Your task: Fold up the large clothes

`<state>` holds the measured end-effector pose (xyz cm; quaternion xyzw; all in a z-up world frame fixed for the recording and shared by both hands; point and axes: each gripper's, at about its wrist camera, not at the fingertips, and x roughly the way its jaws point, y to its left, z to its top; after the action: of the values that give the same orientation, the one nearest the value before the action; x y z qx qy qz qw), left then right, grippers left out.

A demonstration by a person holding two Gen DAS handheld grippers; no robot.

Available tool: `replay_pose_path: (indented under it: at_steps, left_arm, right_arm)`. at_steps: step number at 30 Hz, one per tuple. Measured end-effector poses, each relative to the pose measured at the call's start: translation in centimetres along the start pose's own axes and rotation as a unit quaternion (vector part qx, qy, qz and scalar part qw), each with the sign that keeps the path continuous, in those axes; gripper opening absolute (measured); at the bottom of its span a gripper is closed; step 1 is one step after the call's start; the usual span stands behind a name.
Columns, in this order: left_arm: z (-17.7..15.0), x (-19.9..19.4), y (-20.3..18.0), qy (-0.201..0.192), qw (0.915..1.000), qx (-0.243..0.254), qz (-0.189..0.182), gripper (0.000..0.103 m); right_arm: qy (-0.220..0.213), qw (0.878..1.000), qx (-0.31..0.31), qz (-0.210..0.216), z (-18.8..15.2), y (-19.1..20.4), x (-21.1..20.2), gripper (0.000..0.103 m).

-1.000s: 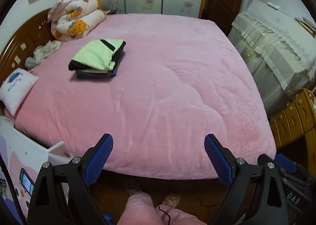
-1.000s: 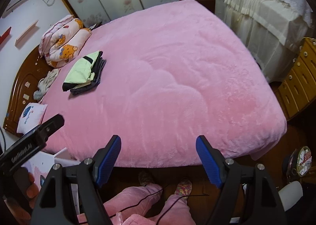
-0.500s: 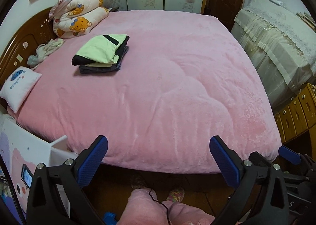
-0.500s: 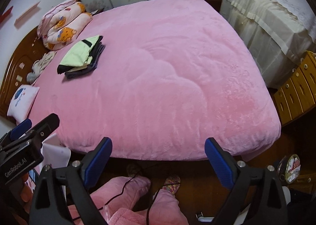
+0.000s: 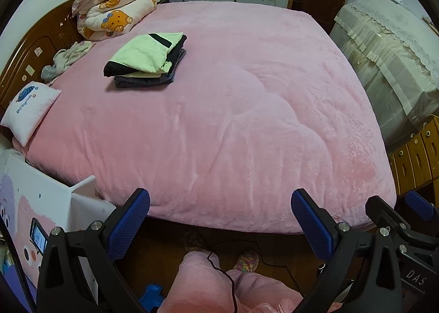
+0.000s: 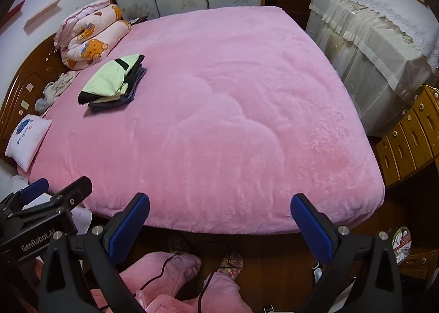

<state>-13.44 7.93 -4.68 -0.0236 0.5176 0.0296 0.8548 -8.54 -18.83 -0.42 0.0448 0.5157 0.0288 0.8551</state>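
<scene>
Left wrist view looks down over the foot of the bed, and the left gripper hangs spread wide with nothing between its jaws. The right gripper is the same: its jaws are opening, empty, above the bed's near edge. A stack of folded clothes sits well away from both, up near the headboard beside a rolled quilt. A small crumpled garment lies by the headboard. I'd say one fold is finished and set aside, and the person stands between pieces. The next move seems to call for fetching another garment and spreading it flat on the open pink cover.
</scene>
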Motion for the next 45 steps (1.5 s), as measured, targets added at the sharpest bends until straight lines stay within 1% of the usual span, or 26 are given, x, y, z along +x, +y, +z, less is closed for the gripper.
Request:
replay_pose_path:
  at_steps: [4,7,10,16,21,26,45]
  left_arm:
    - [0.1,0.2,-0.4,0.003,1.0000,0.006,-0.001,0.102]
    - [0.2,0.2,-0.8,0.004,0.9999,0.014,-0.004,0.102]
    - [0.4,0.0,-1.2,-0.004,0.9997,0.024,0.004,0.102]
    - [0.5,-0.7,-2.0,-0.018,0.9991,0.038,0.007,0.102]
    - [0.6,-1.0,-2.3,-0.025,0.9985,0.047,0.006,0.102]
    - [0.5,-1.1,-2.4,-0.026,0.9985,0.048,0.005,0.102]
    - [0.5,-1.0,-2.5,-0.026,0.9987,0.044,0.000,0.102]
  right_arm:
    - [0.000,1.000,-0.008,-0.003,0.2,0.3,0.1,0.103]
    - [-0.009,1.000,-0.014,-0.009,0.3,0.4,-0.3,0.103]
    - [-0.014,1.000,-0.016,-0.013,0.4,0.5,-0.5,0.103]
    - [-0.019,1.000,-0.005,-0.017,0.6,-0.1,-0.7,0.103]
    - [-0.033,0.999,0.003,-0.019,0.6,-0.4,-1.3,0.103]
    - [-0.041,0.999,0.006,-0.018,0.7,-0.4,-1.6,0.103]
    - [-0.034,0.999,0.007,-0.016,0.8,-0.3,-1.0,0.103]
